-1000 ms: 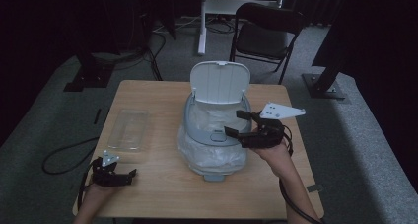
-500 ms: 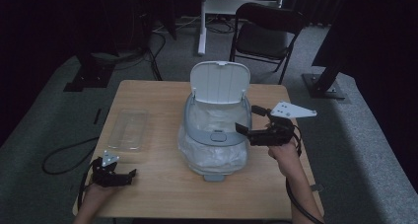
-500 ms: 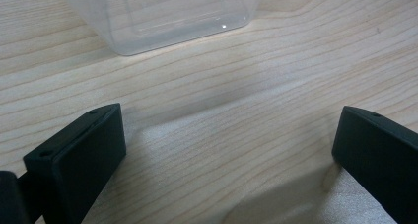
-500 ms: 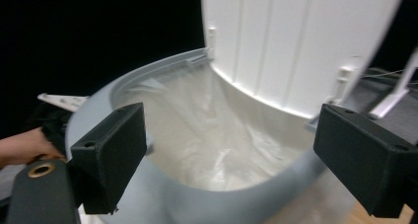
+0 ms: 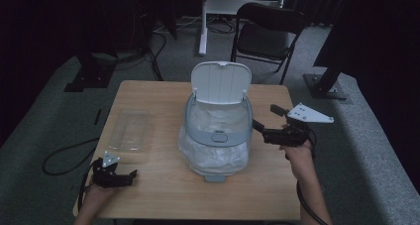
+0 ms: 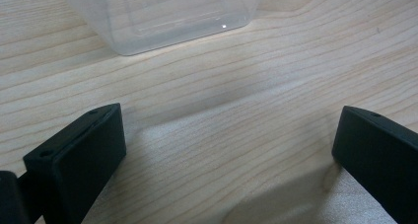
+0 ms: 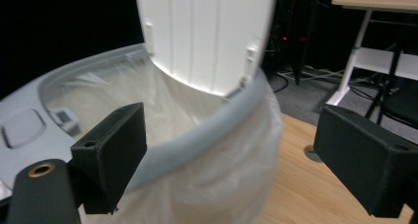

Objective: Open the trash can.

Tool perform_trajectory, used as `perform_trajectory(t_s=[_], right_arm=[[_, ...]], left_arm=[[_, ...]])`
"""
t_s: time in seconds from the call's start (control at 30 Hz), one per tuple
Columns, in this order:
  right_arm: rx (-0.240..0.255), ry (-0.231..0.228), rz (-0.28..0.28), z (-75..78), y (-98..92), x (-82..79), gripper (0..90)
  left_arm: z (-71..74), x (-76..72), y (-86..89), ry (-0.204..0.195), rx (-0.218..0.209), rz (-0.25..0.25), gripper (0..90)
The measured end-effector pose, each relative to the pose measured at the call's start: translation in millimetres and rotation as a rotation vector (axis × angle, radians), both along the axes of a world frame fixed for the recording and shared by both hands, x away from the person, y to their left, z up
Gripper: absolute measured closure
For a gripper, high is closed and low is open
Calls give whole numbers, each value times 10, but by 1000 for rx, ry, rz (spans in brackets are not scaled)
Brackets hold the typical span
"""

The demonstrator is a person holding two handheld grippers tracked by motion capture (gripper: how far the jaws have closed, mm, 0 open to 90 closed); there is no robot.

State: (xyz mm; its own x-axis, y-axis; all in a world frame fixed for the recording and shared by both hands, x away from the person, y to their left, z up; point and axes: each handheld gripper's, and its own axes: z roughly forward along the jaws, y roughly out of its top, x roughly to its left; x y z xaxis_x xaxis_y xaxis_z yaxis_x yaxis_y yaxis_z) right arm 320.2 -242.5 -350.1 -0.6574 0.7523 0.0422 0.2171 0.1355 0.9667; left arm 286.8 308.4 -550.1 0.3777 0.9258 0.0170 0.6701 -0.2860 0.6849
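A small grey bin [image 5: 218, 136] lined with a clear plastic bag [image 5: 213, 158] stands mid-table, its white lid [image 5: 220, 82] tipped up at the back. My right gripper [image 5: 267, 121] is open just right of the bin's rim, jaws pointing left. In the right gripper view the grey rim [image 7: 197, 140] and bag [image 7: 222, 184] lie between and beyond the open jaws, with the lid [image 7: 204, 31] upright behind. My left gripper [image 5: 130, 176] rests open on the table near the front left corner. A clear plastic tray [image 6: 157, 12] lies beyond its jaws.
The clear tray [image 5: 130, 130] sits on the wooden table's [image 5: 163, 195] left side. A black folding chair [image 5: 270, 29] and a white desk leg [image 5: 204, 22] stand behind the table. Cables trail on the grey floor at left.
My right gripper has drawn back to the right, away from over the bin, and now hovers beside its rim. The left gripper has stayed put.
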Motion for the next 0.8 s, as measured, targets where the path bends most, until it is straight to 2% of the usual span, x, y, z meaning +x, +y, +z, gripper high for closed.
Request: perform_trajectory(t_s=[0.17, 0.3, 0.6, 0.7, 0.8], right_arm=[[-19, 2, -39, -76, -125, 8, 124], [-14, 13, -65, -149, -216, 11, 124], [-8, 44, -193, -542, -462, 13, 124], [-17, 52, -225, -700, -504, 14, 124], [-15, 81, -239, -859, -547, 25, 124]], left_arm=[[0, 0, 0, 0, 0, 0, 6], [0, 0, 0, 0, 0, 0, 6], [-2, 0, 0, -2, -1, 0, 6], [-2, 0, 0, -2, -1, 0, 6], [-1, 0, 1, -2, 0, -1, 6]])
